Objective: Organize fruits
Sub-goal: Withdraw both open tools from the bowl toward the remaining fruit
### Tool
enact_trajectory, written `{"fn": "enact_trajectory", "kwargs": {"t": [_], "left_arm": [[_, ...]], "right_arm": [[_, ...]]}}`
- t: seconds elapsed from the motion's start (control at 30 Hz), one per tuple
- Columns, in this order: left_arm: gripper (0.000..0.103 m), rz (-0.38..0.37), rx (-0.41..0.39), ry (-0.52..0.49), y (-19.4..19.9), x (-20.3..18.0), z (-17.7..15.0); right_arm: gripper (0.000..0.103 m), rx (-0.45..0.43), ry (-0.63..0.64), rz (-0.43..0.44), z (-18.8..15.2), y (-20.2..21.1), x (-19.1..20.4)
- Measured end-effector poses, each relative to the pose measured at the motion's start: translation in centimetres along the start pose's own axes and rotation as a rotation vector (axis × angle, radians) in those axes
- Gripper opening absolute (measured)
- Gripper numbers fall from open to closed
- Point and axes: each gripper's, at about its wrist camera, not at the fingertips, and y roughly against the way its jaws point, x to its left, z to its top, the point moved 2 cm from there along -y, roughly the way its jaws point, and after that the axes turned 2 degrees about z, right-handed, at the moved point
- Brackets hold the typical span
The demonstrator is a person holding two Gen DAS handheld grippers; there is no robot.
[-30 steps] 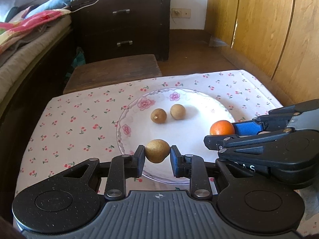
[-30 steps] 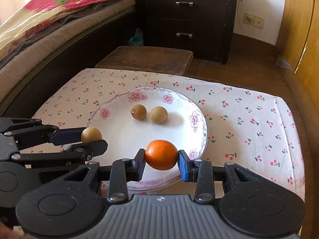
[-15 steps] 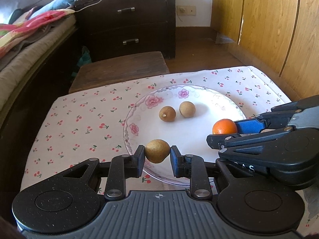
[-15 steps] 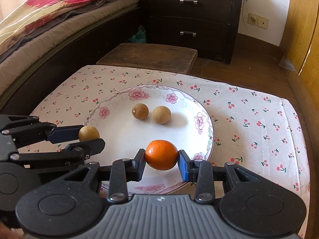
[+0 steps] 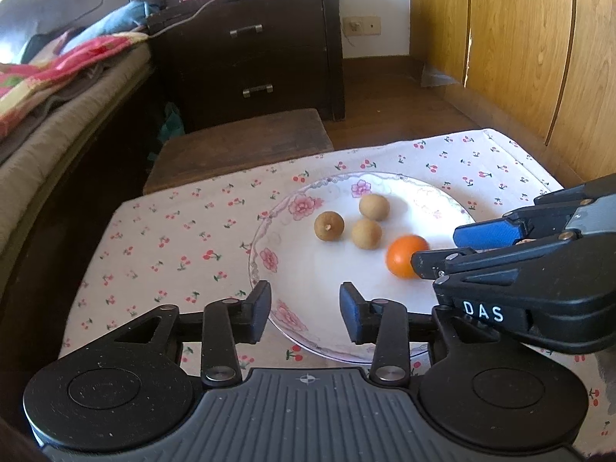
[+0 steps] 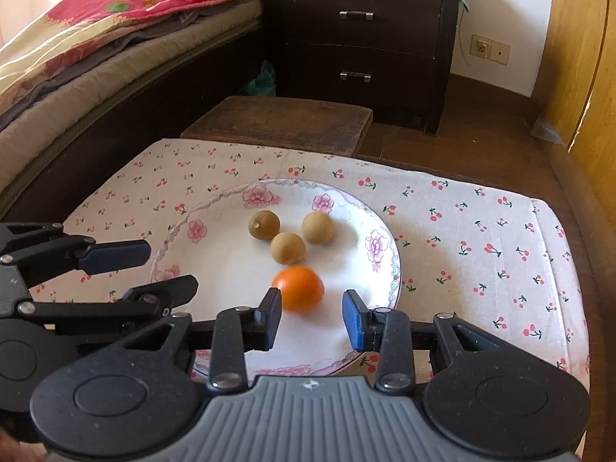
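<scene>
A white floral plate (image 5: 292, 208) (image 6: 215, 204) sits on a cherry-print cloth. On it lie three small brown fruits (image 5: 366, 233) (image 6: 288, 248) close together and an orange (image 5: 404, 256) (image 6: 300, 287). My left gripper (image 5: 305, 306) is open and empty over the plate's near rim. My right gripper (image 6: 311, 317) is open, with the orange lying on the plate just ahead of its left finger. The right gripper also shows in the left wrist view (image 5: 442, 246), and the left gripper in the right wrist view (image 6: 154, 265).
The cherry-print cloth (image 5: 173, 231) (image 6: 481, 231) covers a low table. A wooden stool (image 5: 238, 146) stands behind it, then a dark drawer cabinet (image 5: 261, 54). A bed (image 6: 77, 57) runs along the left. Wooden wardrobe doors (image 5: 519, 38) stand on the right.
Both grippers opened. The brown fruit from the left gripper now lies by the other two on the plate. The orange dropped from the right gripper onto the plate.
</scene>
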Motion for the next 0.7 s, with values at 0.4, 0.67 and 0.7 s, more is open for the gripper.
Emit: {"fn": "enact_trajectory", "kwargs": {"t": [0.4, 0.67, 0.7], "left_arm": [[0.056, 0.020, -0.040, -0.019, 1.4, 0.0, 0.4], [0.057, 0.023, -0.062, -0.017, 2.6, 0.0, 0.4], [0.057, 0.022, -0.063, -0.016, 2.7, 0.0, 0.4]], "right_arm": [[0.036, -0.059, -0.025, -0.012, 0.1, 2.9, 0.2], [0.036, -0.085, -0.016, -0.018, -0.2, 4.7, 1.0], [0.036, -0.087, -0.018, -0.018, -0.2, 4.9, 1.0]]}}
